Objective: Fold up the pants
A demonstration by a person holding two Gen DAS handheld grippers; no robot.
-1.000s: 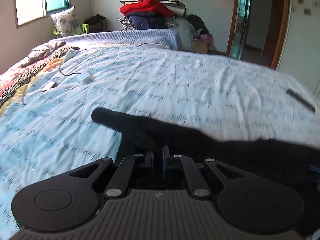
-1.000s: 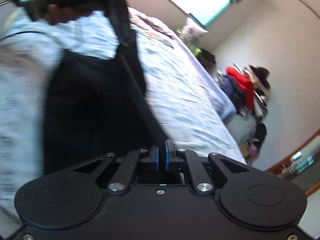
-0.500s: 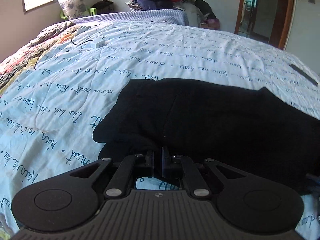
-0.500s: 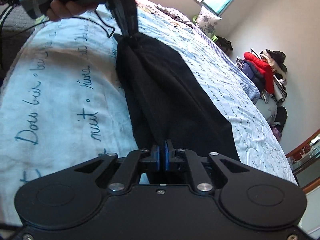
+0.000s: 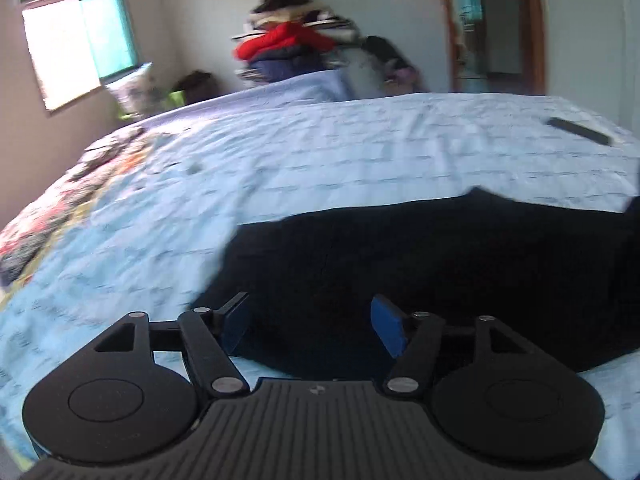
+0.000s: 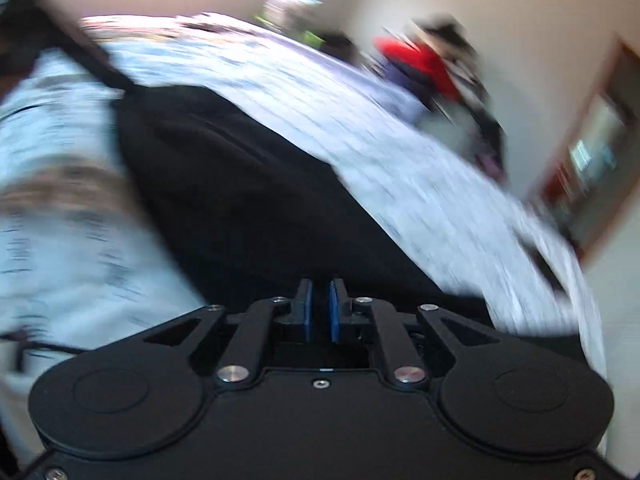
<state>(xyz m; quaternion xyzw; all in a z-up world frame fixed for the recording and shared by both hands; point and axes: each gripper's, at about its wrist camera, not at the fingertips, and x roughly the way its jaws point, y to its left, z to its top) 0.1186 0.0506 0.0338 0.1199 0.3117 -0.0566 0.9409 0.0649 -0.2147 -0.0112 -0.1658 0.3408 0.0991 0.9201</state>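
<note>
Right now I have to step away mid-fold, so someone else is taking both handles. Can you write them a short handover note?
Left claw: open; its jaws have just been opening, nothing pinched, the black fabric pants lie under and ahead of it.
Right claw: shut; the blurred view does not show whether any of the pants' cloth is pinched.
Pants: laid across the light blue quilt with printed script, near its front edge, doubled over.
Done: the left side of the fold is released.
Left: check the right claw's grip and release it, smooth the cloth, probably fold once more.
</note>
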